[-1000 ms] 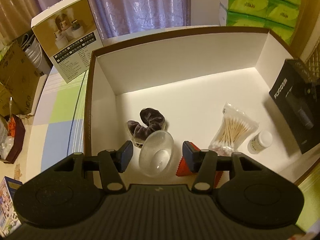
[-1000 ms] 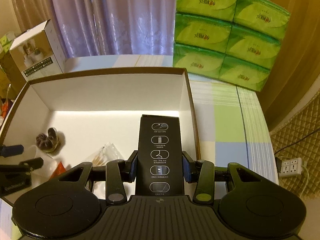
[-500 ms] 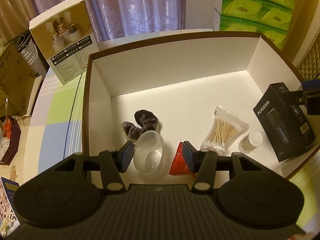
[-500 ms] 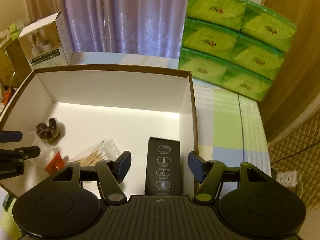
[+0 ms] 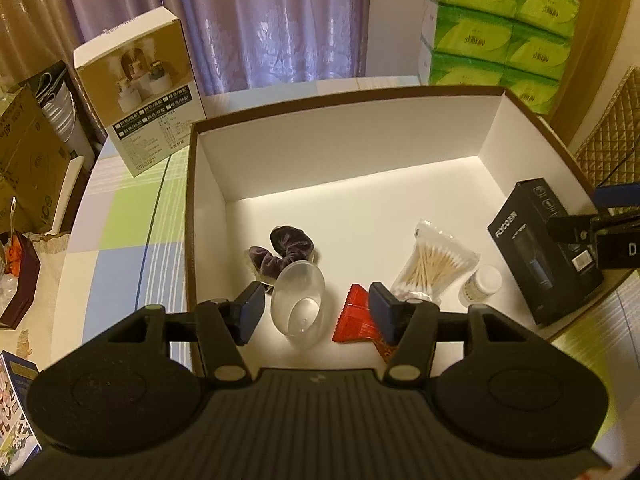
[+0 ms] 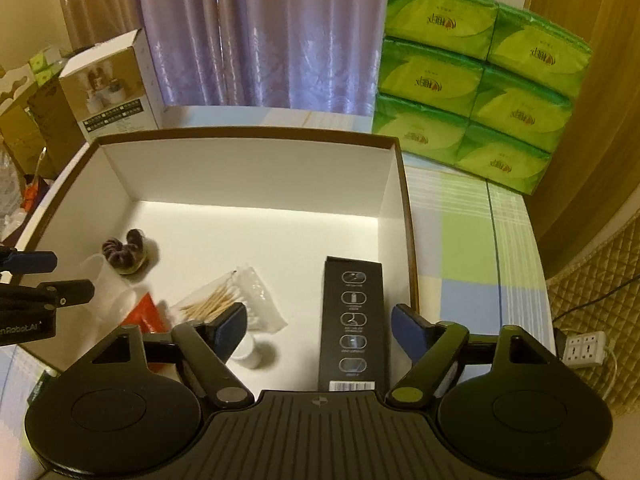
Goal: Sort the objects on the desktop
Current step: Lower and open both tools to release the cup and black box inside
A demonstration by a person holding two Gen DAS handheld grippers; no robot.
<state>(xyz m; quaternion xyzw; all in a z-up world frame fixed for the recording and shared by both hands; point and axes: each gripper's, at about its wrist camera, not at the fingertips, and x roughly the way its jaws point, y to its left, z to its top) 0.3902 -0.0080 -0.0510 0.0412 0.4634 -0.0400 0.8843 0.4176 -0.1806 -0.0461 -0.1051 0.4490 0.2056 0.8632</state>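
Jaws parted over white box [image 5: 340, 168] on checked tablecloth [image 6: 472, 264].

Purple curtains [image 6: 256, 32] hang at twelve o'clock behind a checked tablecloth [image 6: 472, 248]; wood panelling [image 6: 592, 100] stands at two o'clock under warm light.

In the box [image 5: 208, 184], the cup [image 5: 298, 304] lies left of the swabs [image 5: 434, 262], carton [image 5: 540, 248] rightmost.
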